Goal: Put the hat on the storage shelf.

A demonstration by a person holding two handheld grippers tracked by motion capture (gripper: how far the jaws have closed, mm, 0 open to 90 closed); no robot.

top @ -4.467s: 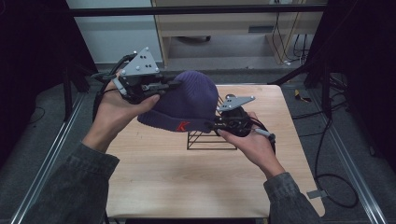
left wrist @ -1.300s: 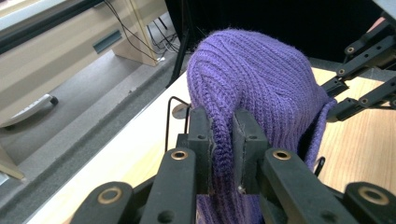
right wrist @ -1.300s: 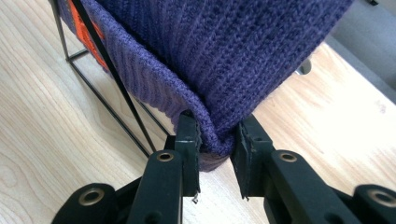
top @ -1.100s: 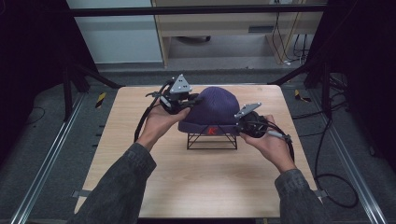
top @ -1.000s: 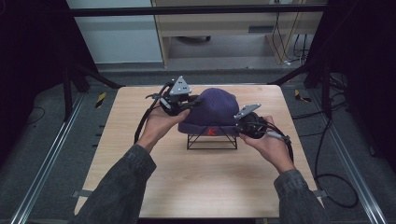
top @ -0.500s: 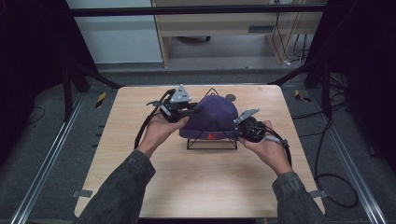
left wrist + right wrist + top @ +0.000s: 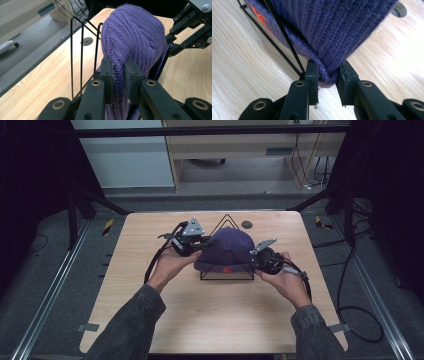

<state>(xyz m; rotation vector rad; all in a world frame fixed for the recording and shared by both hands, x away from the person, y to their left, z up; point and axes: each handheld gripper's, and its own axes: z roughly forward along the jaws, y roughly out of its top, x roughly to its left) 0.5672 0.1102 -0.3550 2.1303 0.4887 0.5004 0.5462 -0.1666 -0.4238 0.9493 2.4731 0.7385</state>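
Purple ribbed knit beanie (image 7: 227, 249) drapes a black wire frame (image 7: 227, 270); left tongs (image 7: 119, 75) and right tongs (image 7: 327, 75) clamp its folded hem

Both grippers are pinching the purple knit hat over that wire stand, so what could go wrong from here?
1. The hat covers only part of the wire stand; pulled unevenly, it may end up lopsided.
2. The stand looks light, so tugging the brim could tip or drag it.
3. The right gripper pinches just the brim's edge, beside a wire; the knit might slip or snag.

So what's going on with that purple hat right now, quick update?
Left gripper shut on purple hat, right gripper shut on its rim. Hat draped over black wire stand on table. Nothing in the way.
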